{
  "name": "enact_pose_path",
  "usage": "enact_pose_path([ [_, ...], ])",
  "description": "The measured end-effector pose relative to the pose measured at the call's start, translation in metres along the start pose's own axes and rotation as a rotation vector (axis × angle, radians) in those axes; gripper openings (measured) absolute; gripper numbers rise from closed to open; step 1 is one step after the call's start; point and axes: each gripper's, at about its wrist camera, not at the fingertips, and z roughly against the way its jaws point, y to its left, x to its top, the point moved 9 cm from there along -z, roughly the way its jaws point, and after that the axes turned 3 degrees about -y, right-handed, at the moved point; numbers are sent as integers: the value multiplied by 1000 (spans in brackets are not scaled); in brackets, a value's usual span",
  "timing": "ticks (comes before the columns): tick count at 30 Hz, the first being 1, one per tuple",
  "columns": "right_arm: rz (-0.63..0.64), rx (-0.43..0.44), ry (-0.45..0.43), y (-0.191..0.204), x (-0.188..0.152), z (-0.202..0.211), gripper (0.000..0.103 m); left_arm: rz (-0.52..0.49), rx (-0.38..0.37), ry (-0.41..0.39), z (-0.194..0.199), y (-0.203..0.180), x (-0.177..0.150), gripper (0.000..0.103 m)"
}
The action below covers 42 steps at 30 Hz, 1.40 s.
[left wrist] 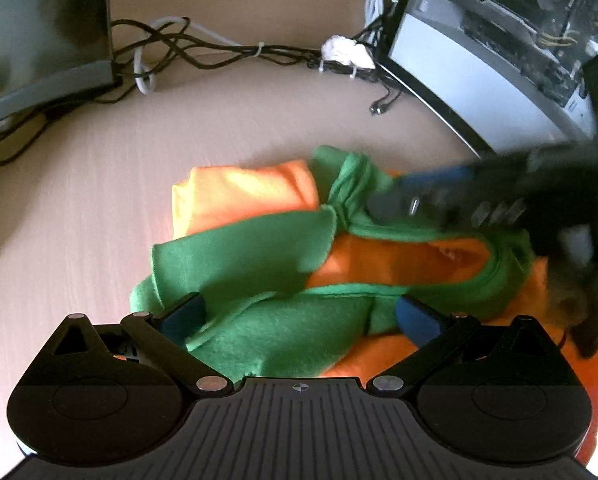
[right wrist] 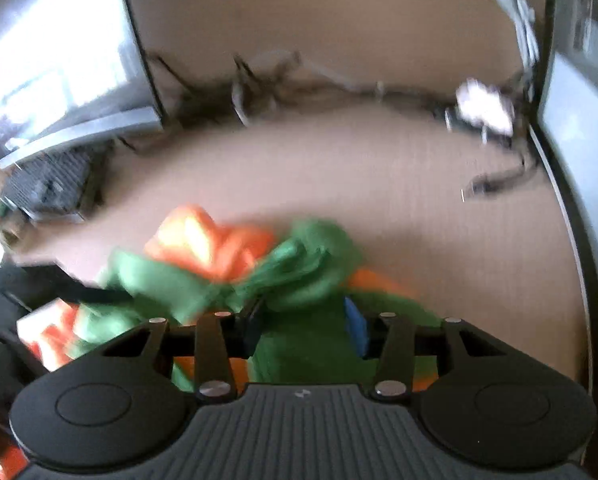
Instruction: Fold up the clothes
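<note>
pale wood tabletop carries a crumpled green-and-orange garment at centre frame, long axis left to right; left tongs gape wide just over its near green edge, gripping nothing; right tongs, half open, straddle a green fold, grip uncertain.

Beige table; monitor back left; open computer case back right; tangled black and white cables between them; crumpled white wad by the case
</note>
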Motion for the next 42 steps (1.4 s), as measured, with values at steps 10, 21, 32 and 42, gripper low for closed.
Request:
enact_pose_path([
  [10, -95, -7, 46, -9, -19, -14, 44, 4, -19, 20, 5, 7, -7, 103],
  [21, -513, -46, 64, -80, -10, -23, 44, 5, -47, 8, 6, 10, -13, 103],
  [32, -554, 184, 48, -51, 25, -68, 13, -12, -4, 6, 0, 27, -5, 103],
  [42, -222, 319, -165, 15, 80, 43, 6, 93, -74, -74, 23, 54, 39, 103],
])
